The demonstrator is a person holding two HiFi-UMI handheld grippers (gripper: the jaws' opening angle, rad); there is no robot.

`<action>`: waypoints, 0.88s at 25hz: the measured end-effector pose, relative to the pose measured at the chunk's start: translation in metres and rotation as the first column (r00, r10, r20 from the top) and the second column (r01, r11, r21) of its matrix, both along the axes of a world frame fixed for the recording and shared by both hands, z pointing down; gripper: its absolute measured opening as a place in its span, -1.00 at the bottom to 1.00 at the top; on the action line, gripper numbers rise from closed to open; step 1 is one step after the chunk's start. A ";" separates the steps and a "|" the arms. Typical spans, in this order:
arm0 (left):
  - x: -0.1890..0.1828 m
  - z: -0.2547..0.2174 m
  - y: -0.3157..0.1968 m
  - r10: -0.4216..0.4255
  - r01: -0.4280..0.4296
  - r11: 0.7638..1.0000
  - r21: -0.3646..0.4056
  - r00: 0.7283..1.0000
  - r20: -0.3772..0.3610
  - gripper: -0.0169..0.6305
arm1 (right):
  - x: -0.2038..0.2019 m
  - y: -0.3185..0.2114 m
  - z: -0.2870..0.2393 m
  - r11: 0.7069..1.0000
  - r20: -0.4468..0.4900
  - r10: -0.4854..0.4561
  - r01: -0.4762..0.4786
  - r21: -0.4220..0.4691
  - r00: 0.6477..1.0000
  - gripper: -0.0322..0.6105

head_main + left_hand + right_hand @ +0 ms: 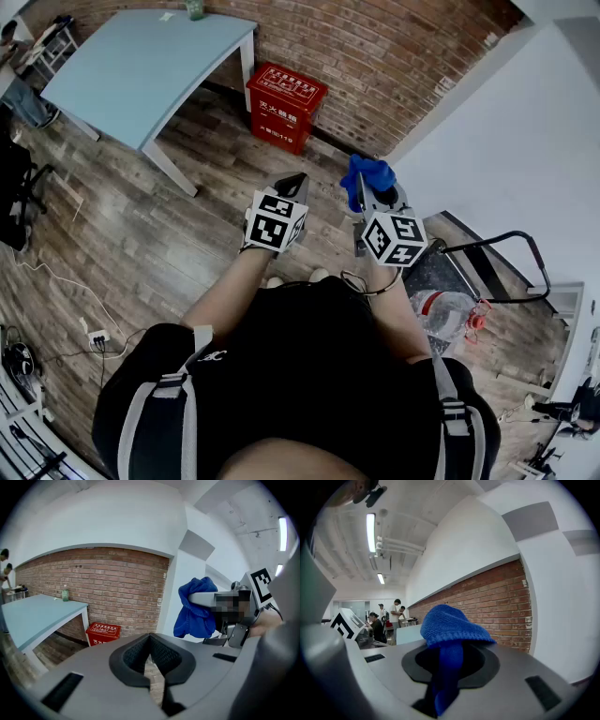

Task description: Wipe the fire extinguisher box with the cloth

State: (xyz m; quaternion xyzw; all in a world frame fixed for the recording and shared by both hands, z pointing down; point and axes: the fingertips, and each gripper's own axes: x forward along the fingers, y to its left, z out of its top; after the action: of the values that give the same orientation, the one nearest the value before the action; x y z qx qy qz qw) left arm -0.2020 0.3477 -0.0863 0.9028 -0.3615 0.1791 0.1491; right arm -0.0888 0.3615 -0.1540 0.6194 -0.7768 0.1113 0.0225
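Observation:
The red fire extinguisher box [284, 105] stands on the floor against the brick wall, beyond both grippers; it also shows low in the left gripper view [103, 633]. A blue cloth [367, 175] is pinched in my right gripper [371, 190], bunched over its tips [449, 632]. The same cloth [194, 607] hangs at the right of the left gripper view. My left gripper [292, 185] is held beside the right one, its jaws closed together [150, 654] with nothing between them. Both are held up in front of the person's chest, well short of the box.
A light blue table [141, 66] stands left of the box, with a green bottle [194, 8] at its far edge. A white wall [506, 122] runs along the right. A plastic water jug [441, 314] and a black metal frame [506, 253] sit at the lower right. Cables [66, 309] lie at left.

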 end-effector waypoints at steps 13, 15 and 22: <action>0.018 -0.002 -0.033 0.007 -0.007 1.000 0.010 1.000 -0.013 -0.93 | 0.022 -0.035 0.003 1.000 0.000 0.005 -0.005 0.029 1.000 -0.60; 0.026 -0.002 -0.045 0.002 -0.002 1.000 0.010 1.000 -0.009 -0.93 | 0.031 -0.051 0.005 0.999 0.007 -0.002 0.002 0.032 1.000 -0.60; 0.056 0.013 -0.109 -0.027 0.027 0.999 -0.023 0.999 0.019 -0.93 | 0.066 -0.128 0.009 0.998 0.000 -0.039 0.039 0.055 0.999 -0.60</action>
State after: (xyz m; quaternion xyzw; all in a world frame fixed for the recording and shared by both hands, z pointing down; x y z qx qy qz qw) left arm -0.1456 0.2382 -0.0732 0.8943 -0.3728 0.1895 0.1589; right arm -0.0228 0.2339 -0.1449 0.6043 -0.7916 0.0899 0.0074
